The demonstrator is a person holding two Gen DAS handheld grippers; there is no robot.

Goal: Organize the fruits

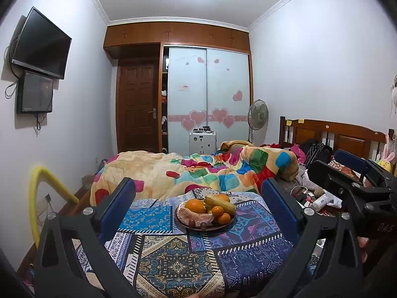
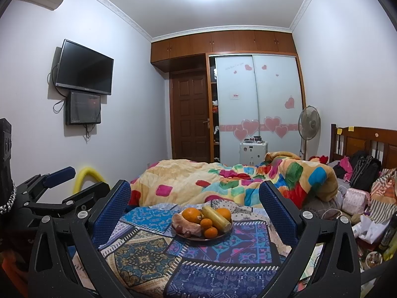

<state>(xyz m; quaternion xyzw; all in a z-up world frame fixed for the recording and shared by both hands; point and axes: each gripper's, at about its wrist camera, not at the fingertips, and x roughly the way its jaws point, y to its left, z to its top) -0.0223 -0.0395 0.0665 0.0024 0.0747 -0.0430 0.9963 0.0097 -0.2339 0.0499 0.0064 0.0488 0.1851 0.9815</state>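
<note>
both grippers, left gripper (image 1: pixel 198 206) and right gripper (image 2: pixel 194 208), hover level, fingers spread empty toward fruit plate (image 1: pixel 224 225).

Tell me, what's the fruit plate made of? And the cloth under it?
The plate looks like dark brown wood or maybe brown plastic: its rim is dull, not shiny; too small to be sure. The cloth looks like woven printed fabric: it wrinkles softly and carries patchwork patterns in blue, tan and purple.

Wall-mounted TV (image 1: pixel 41 43) over smaller screen (image 1: pixel 36 93). Standing fan (image 1: pixel 258 114) beside heart-stickered wardrobe (image 1: pixel 208 94). Patchwork quilt (image 1: pixel 198 171) rumpled on bed.
</note>
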